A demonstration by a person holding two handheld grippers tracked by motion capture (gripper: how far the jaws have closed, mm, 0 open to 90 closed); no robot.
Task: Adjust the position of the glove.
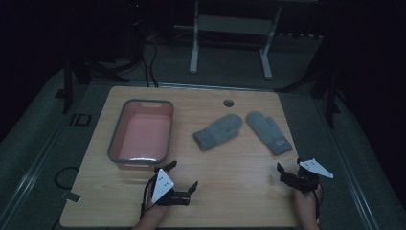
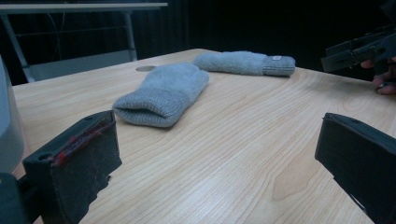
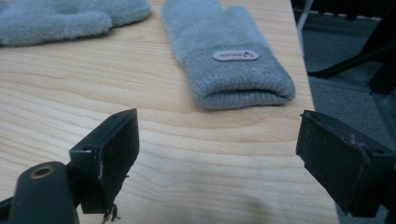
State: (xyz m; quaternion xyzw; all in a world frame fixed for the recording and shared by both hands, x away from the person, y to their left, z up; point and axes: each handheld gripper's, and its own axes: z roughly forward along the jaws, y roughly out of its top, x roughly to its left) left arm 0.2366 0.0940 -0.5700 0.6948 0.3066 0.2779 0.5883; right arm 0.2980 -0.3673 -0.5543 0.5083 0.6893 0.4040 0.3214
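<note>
Two grey mittens (image 1: 218,131) (image 1: 269,132) on the counter (image 1: 230,191), pink tub (image 1: 141,134) at left, left hand-held gripper (image 1: 183,181) and right hand-held gripper (image 1: 290,165) near, jaws apart, holding nothing

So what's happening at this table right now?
A person holds a hand-held gripper in each hand, low over the near edge of the wooden table. The left hand-held gripper and right hand-held gripper are both open and hold nothing. Two grey mittens lie untouched ahead, beside a pink bin.
</note>
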